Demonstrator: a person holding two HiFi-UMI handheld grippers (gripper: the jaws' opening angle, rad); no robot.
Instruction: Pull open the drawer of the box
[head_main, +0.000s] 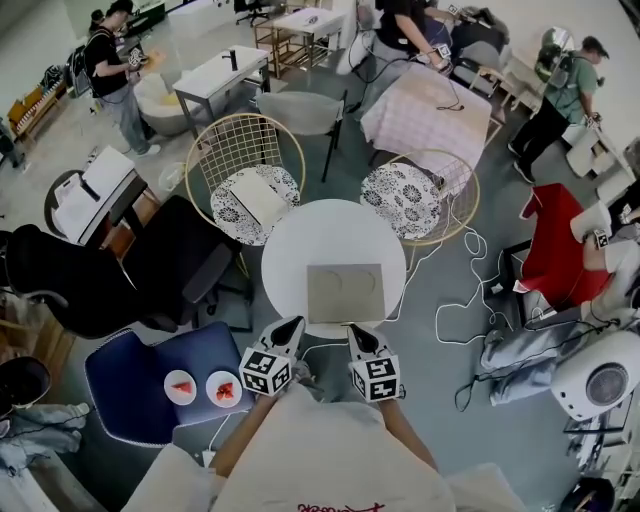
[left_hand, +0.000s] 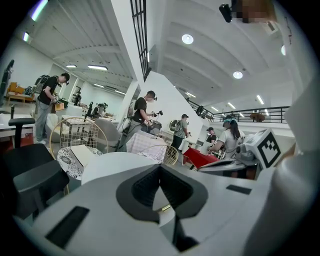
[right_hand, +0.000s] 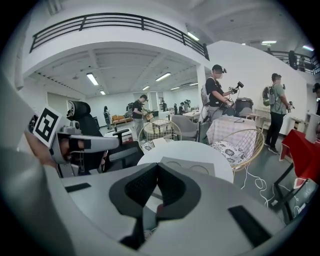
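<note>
A flat grey box (head_main: 345, 292) with two round marks on its lid lies on the near half of a round white table (head_main: 300, 240). Both grippers hover side by side at the table's near edge, pointing at the box's front. My left gripper (head_main: 292, 326) has its dark pads closed tip to tip with nothing between them, and the white table (left_hand: 112, 164) lies ahead of it. My right gripper (head_main: 355, 333) is shut and empty too. In the right gripper view the box (right_hand: 189, 167) lies just beyond the right gripper (right_hand: 157, 168). No drawer front is clearly visible.
Two gold wire chairs with patterned cushions (head_main: 250, 190) (head_main: 412, 198) stand behind the table. A black office chair (head_main: 150, 265) is to the left, and a blue seat (head_main: 130, 385) holds two small plates. Cables (head_main: 462, 310) trail on the floor at the right. Several people stand around.
</note>
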